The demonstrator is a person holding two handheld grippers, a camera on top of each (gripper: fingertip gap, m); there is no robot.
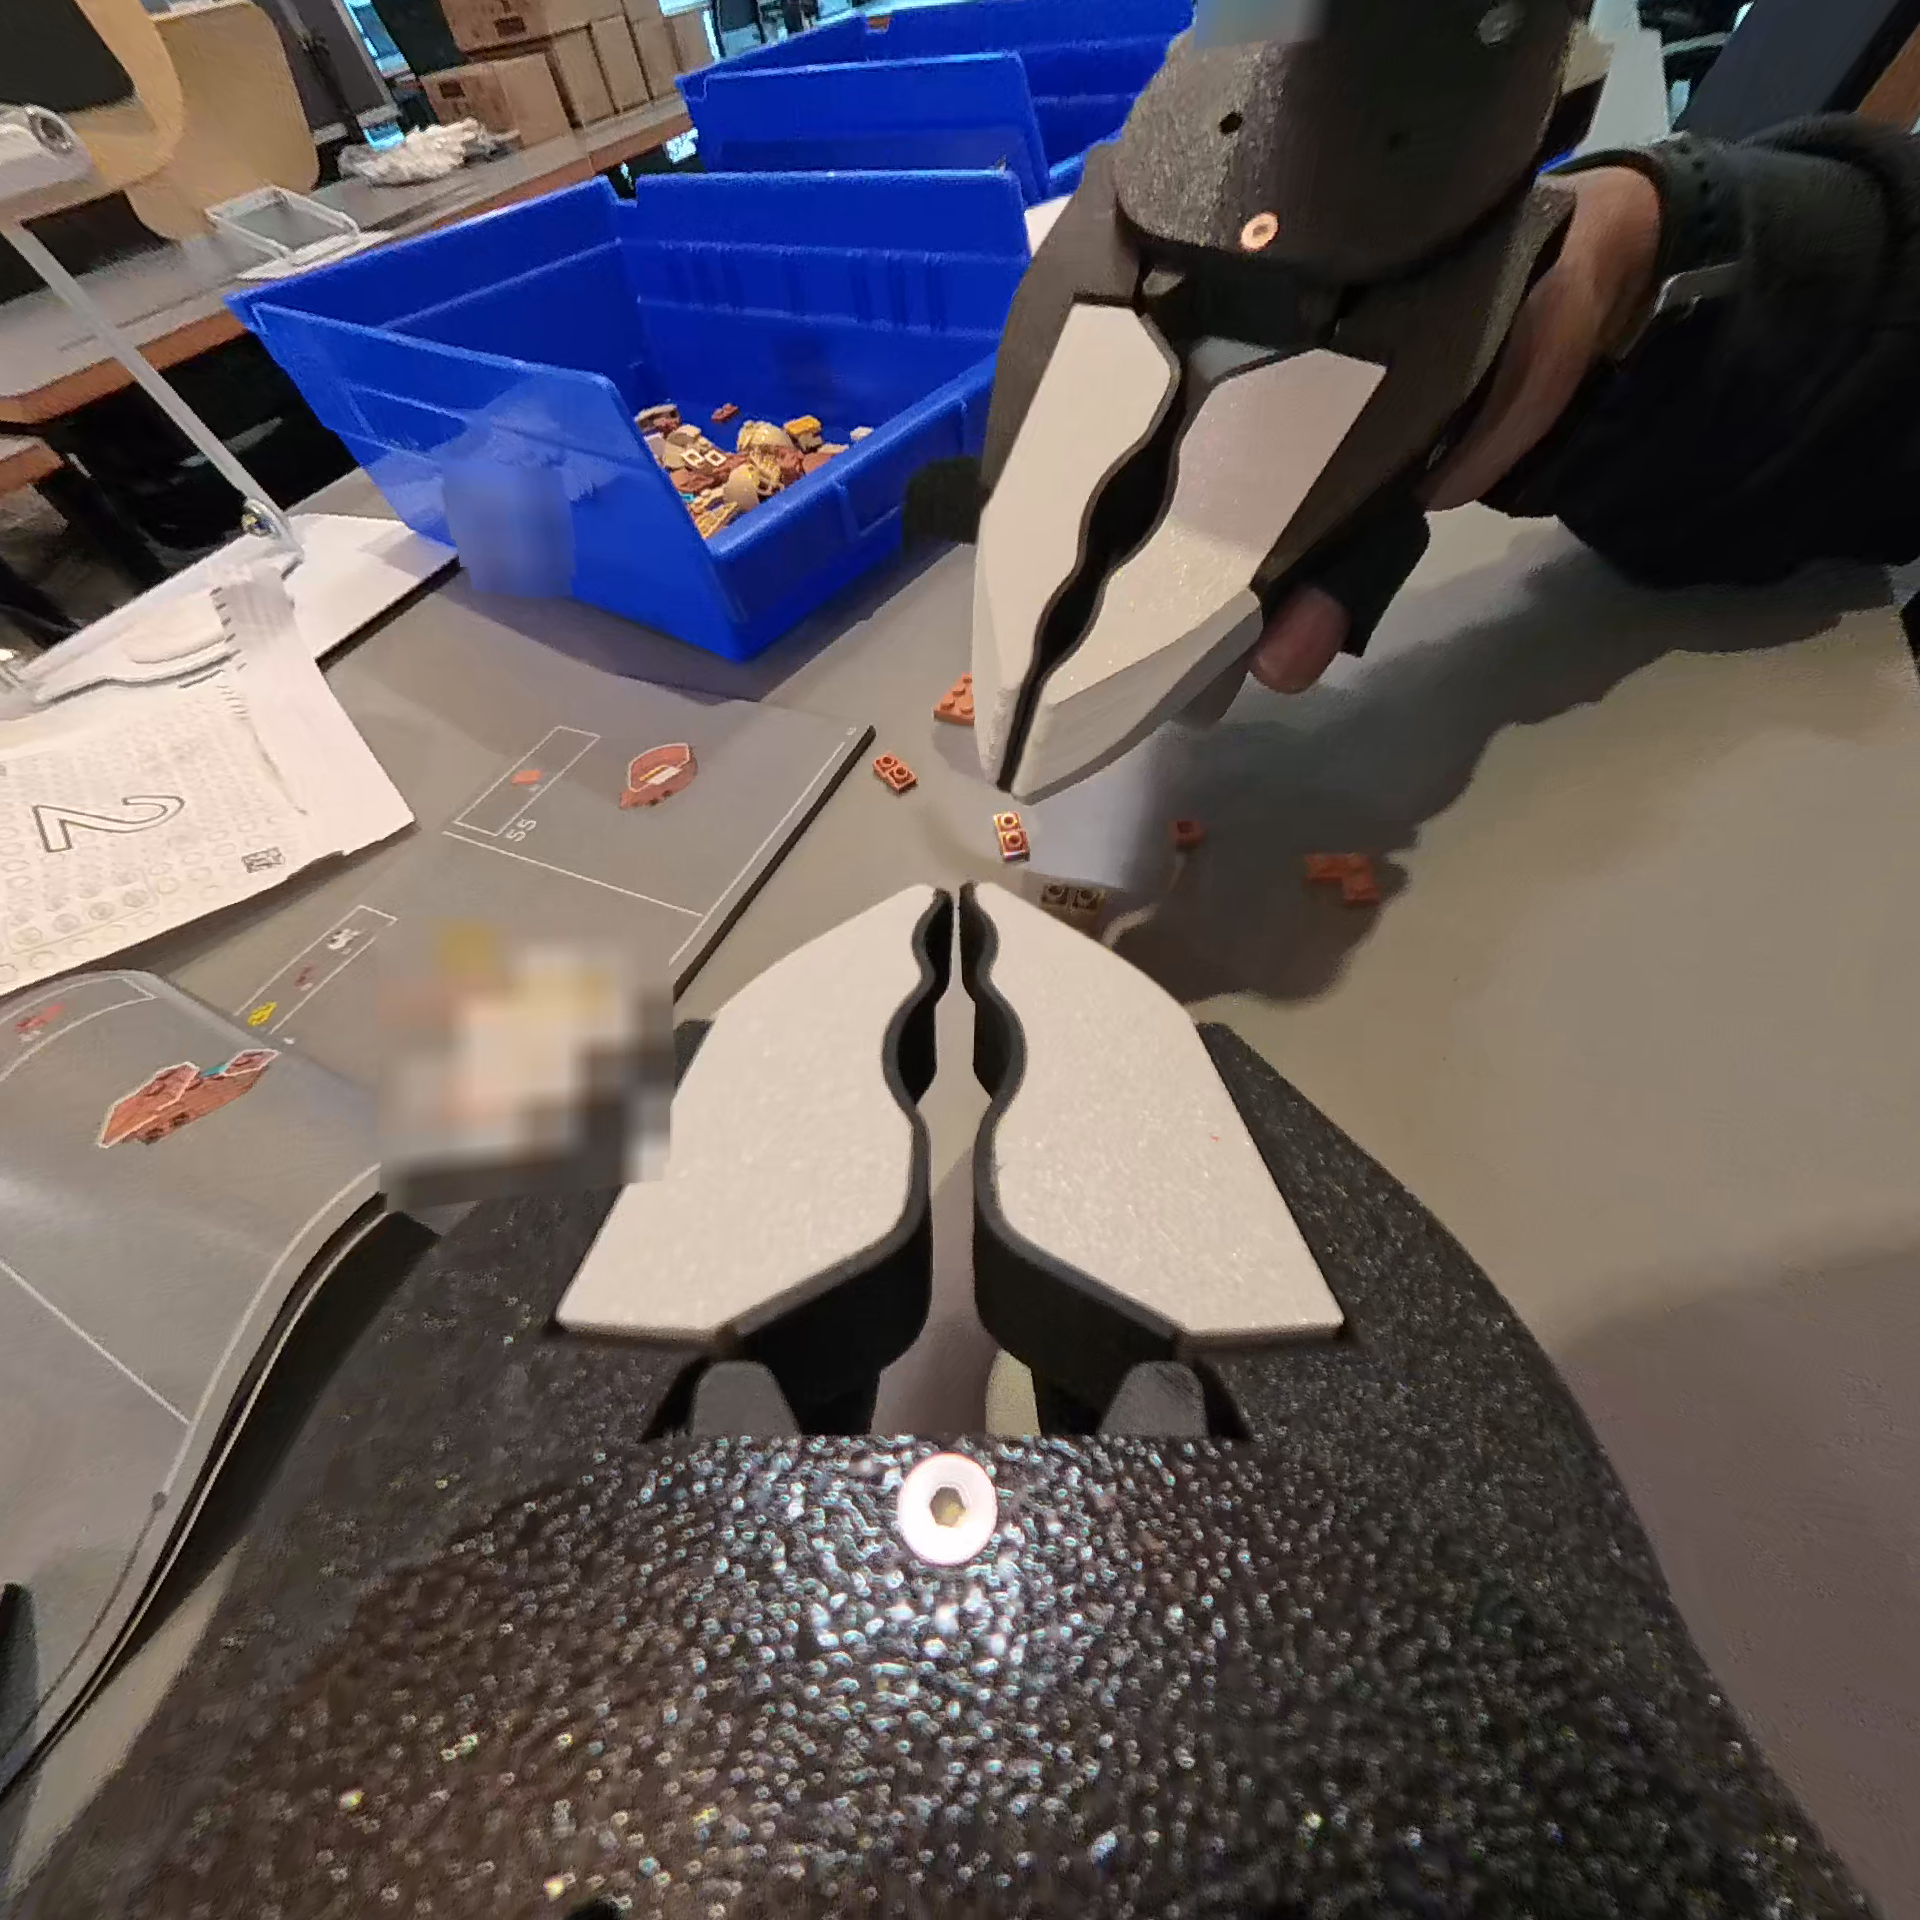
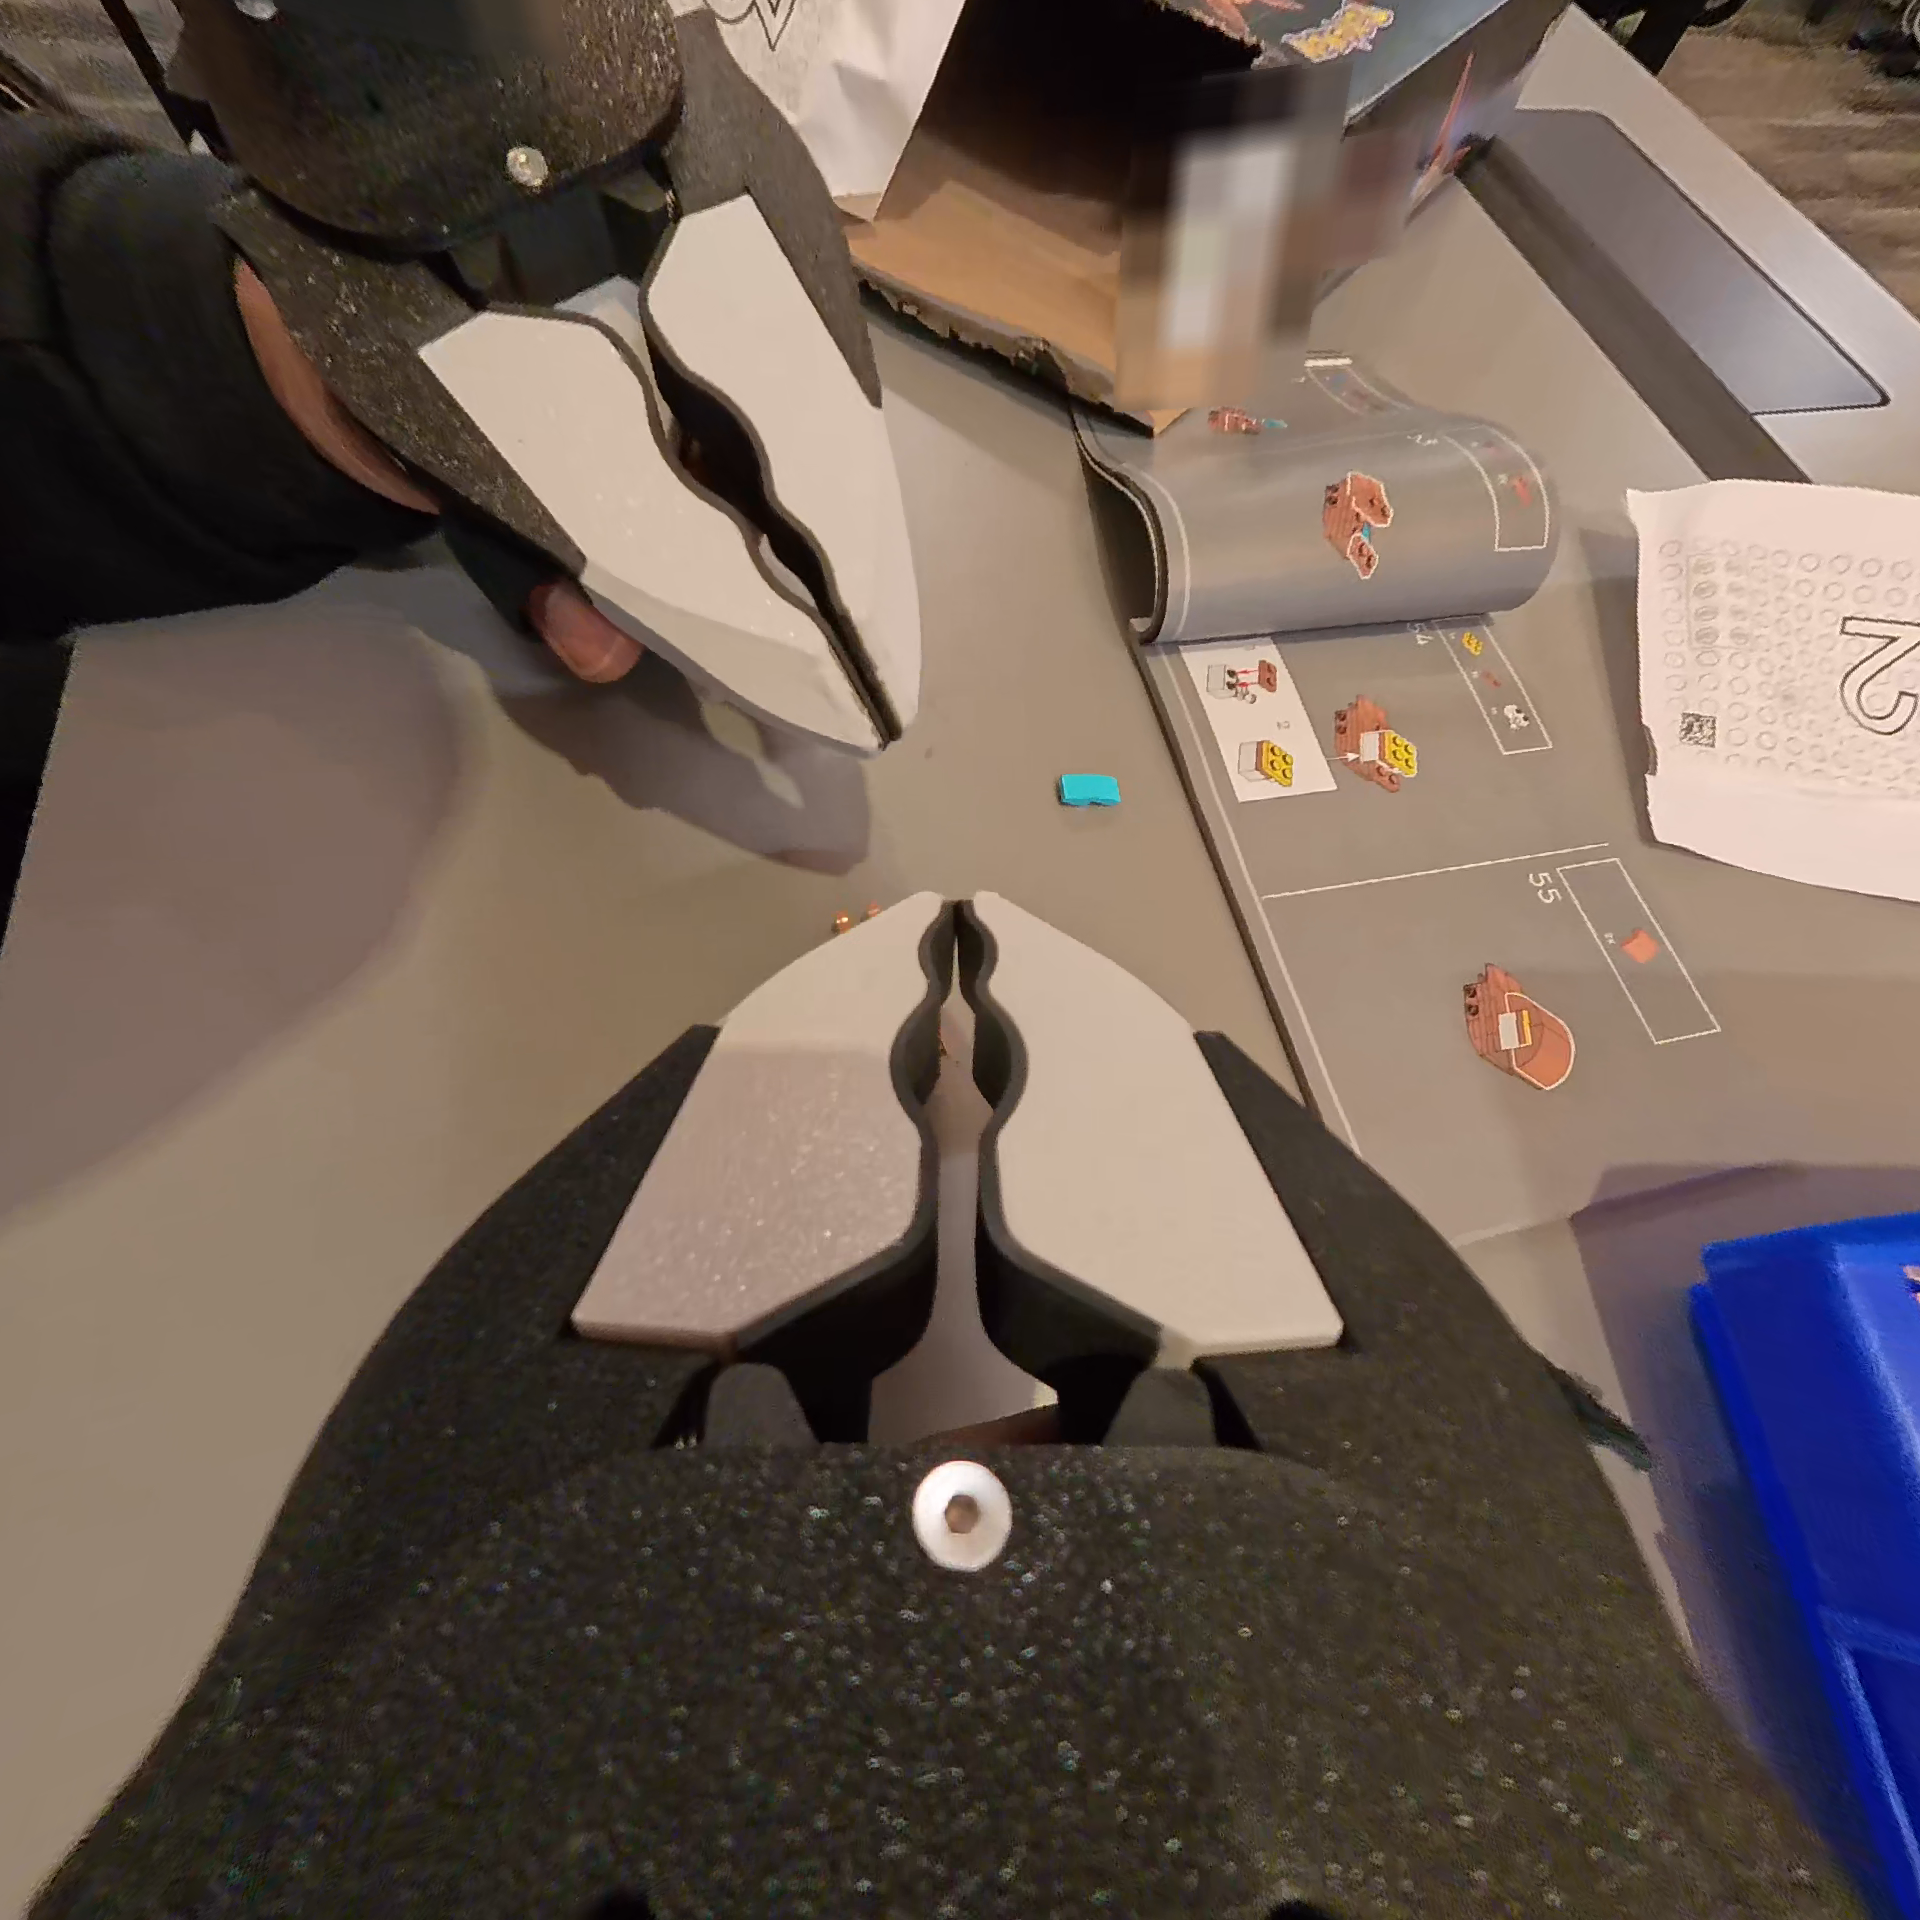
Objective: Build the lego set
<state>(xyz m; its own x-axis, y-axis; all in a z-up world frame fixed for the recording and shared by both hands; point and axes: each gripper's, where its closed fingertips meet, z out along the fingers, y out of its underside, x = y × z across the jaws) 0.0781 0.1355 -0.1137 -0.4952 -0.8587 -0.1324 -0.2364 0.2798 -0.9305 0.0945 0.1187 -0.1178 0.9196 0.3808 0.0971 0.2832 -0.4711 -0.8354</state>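
Two hand-held tongs met tip to tip over a grey table, each held by a gloved hand. The left tongs were closed with nothing between their grey tips. The right tongs, seen across from them, were closed too and held nothing visible.

Taking the open instruction booklet as the landmark: several small red-brown bricks lay loose on the table just beyond its far edge. One two-stud plate sat beside the booklet's corner, another lay just under the right tongs' tips, and more pieces lay farther from the booklet. No brick was picked up, and no joined model showed on the table, so any building looked barely begun.

Behind the booklet stood a blue bin holding a heap of brown and tan bricks.

Only the right wrist view showed a small turquoise piece lying alone on the table beside the booklet, and a torn cardboard box beyond it. Only the left wrist view showed the bin's contents.
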